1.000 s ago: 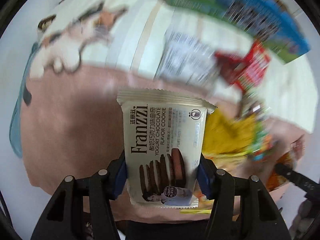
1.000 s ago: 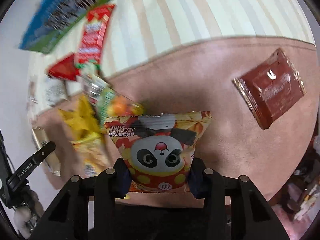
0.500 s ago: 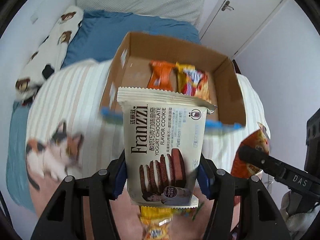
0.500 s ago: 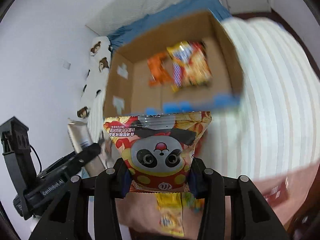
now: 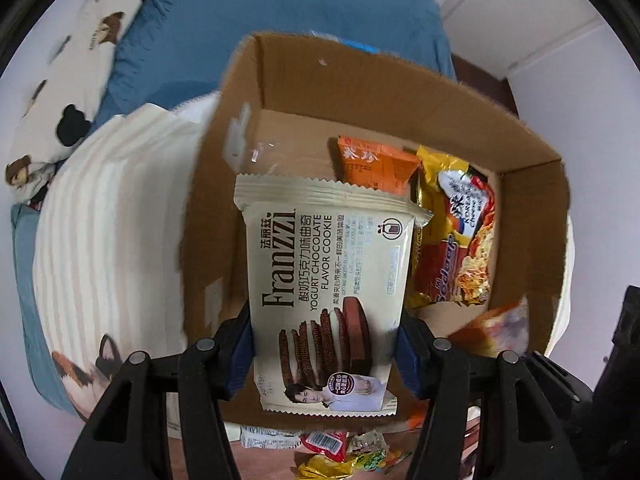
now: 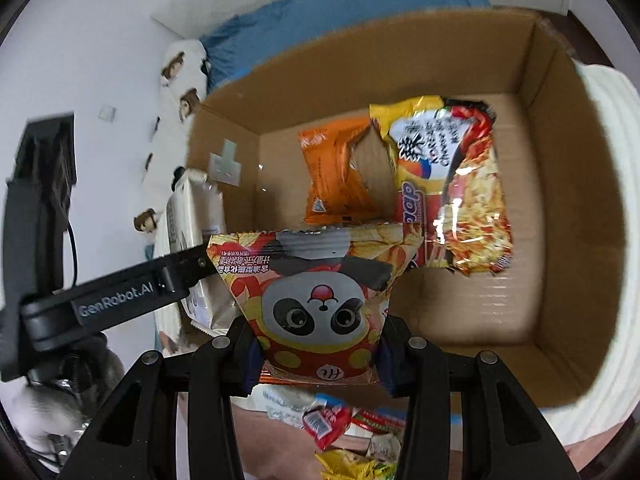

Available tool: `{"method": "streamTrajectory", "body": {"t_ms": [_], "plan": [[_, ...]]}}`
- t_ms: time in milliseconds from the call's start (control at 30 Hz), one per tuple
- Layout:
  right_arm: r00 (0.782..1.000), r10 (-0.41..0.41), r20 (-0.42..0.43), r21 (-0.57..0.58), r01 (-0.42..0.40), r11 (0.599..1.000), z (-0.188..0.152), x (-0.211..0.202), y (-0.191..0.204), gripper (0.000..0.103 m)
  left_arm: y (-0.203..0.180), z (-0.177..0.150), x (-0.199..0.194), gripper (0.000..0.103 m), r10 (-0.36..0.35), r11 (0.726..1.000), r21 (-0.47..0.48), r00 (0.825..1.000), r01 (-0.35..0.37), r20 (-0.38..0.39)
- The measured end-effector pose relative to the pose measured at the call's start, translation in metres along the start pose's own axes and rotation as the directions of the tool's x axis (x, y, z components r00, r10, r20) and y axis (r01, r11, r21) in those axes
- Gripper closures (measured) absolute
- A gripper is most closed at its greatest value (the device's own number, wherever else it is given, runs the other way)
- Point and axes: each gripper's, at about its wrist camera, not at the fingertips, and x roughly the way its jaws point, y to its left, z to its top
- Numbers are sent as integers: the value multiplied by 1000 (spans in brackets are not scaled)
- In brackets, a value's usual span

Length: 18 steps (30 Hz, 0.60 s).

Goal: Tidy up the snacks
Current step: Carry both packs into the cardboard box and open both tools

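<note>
Two snacks hang over the open brown cardboard box (image 6: pixel 560 128), each pinched low so its length drops in first. The left gripper (image 5: pixel 324 344) clamps the cream Franzzi chocolate cookie packet (image 5: pixel 328 280) above the box's bare left side; the right gripper (image 6: pixel 318 354) squeezes the red-and-yellow panda-face snack bag (image 6: pixel 316 300). Inside lie an orange packet (image 6: pixel 336 176) and a yellow noodle bag (image 6: pixel 452 192).

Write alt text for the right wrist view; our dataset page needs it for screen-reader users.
The right claw grips a panda snack bag over an open cardboard box holding an orange packet and a noodle packet. At left, the left claw holds a cream cookie pack.
</note>
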Motion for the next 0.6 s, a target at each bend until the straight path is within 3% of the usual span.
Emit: {"method": "streamTrajectory", "body": {"t_ms": [400, 467, 500, 533, 600], "plan": [[992, -16, -126, 18, 18, 1000, 11, 62, -12, 55, -9, 4, 58, 45, 95, 995, 52, 983, -88, -155], [985, -40, -167, 11, 43, 999, 17, 74, -8, 42, -5, 2, 66, 45, 82, 997, 16, 980, -81, -182], [982, -63, -177, 0, 64, 998, 17, 77, -7, 17, -3, 1, 67, 45, 75, 997, 3, 980, -76, -183], [981, -79, -176, -6, 80, 997, 17, 78, -5, 3, -3, 0, 67, 45, 77, 997, 1, 982, -78, -172], [981, -86, -176, -17, 84, 996, 16, 77, -3, 3, -5, -3, 65, 38, 80, 997, 6, 984, -80, -156]]}}
